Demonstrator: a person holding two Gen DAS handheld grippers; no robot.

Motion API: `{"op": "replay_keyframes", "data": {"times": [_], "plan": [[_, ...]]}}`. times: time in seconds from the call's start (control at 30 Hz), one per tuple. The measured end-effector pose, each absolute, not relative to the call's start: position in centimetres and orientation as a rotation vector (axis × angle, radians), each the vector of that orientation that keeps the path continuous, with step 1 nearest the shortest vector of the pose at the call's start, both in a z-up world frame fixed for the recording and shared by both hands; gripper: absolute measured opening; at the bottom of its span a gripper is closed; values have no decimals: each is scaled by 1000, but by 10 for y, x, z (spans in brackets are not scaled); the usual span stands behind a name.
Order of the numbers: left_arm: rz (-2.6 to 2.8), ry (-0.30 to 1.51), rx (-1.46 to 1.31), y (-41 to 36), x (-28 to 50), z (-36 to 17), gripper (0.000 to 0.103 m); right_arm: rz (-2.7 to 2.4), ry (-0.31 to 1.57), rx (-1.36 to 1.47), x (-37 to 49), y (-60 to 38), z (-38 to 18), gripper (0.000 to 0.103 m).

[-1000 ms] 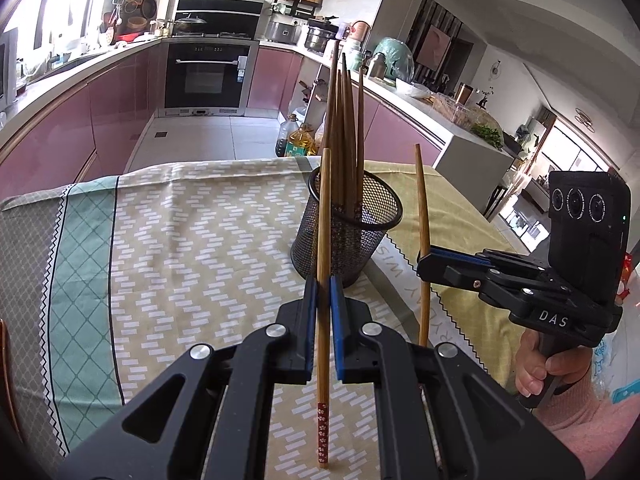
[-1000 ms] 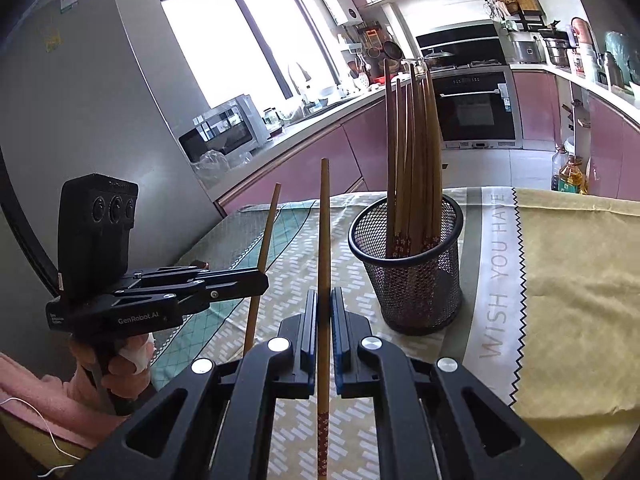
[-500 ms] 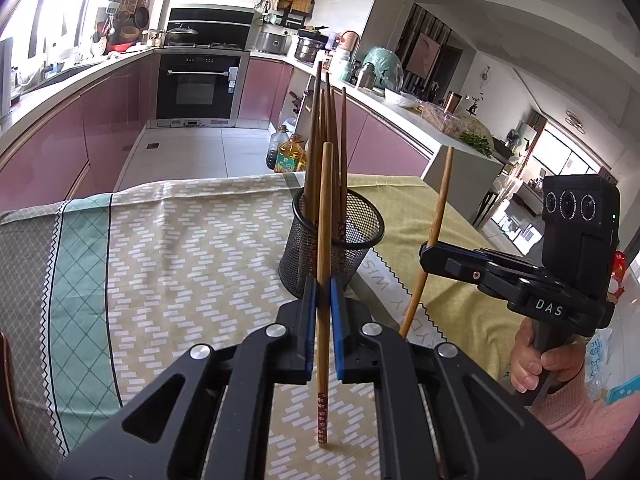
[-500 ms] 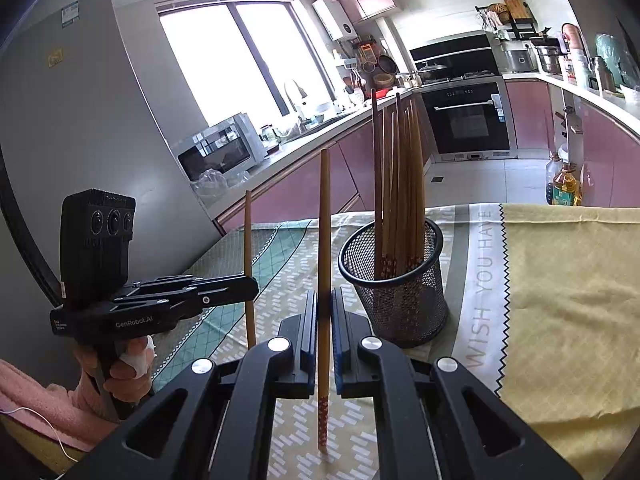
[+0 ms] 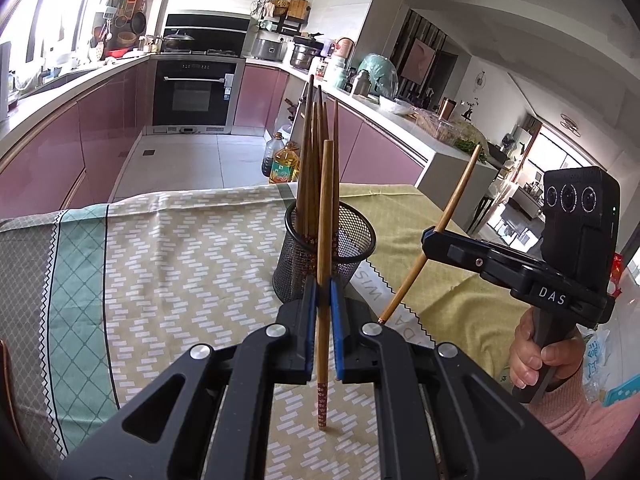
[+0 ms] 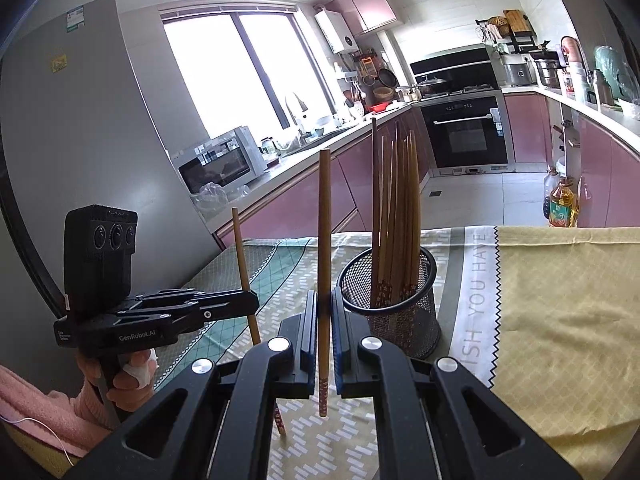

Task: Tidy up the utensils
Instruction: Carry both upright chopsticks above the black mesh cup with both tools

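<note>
Several chopsticks stand in the mesh holder (image 5: 324,252) at twelve o'clock; the left gripper (image 5: 324,300) and right gripper (image 6: 324,308) each clamp one chopstick, not yet dropped in.

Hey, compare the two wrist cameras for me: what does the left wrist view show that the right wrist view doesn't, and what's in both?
Only the left wrist view: the right gripper from outside, clamped on a tilted chopstick, plus the dining area beyond the counter.

Only the right wrist view: the left gripper from outside, the refrigerator, the window and the toaster oven.

Both: the mesh holder with its standing chopsticks, the patterned tablecloth, the built-in oven, the oil bottle, and a chopstick pinched in each gripper.
</note>
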State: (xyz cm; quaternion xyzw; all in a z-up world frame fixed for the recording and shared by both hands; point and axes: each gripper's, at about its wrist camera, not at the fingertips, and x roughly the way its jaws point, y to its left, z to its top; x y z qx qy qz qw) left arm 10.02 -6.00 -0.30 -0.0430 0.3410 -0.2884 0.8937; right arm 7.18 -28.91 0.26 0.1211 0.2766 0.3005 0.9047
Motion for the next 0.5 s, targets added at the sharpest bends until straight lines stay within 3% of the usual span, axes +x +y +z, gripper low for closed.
{"op": "replay_keyframes", "data": {"times": [0.5], "plan": [[-605,686,-94,-60,102,5,8,600,542,236,73,-293,12,6]]}}
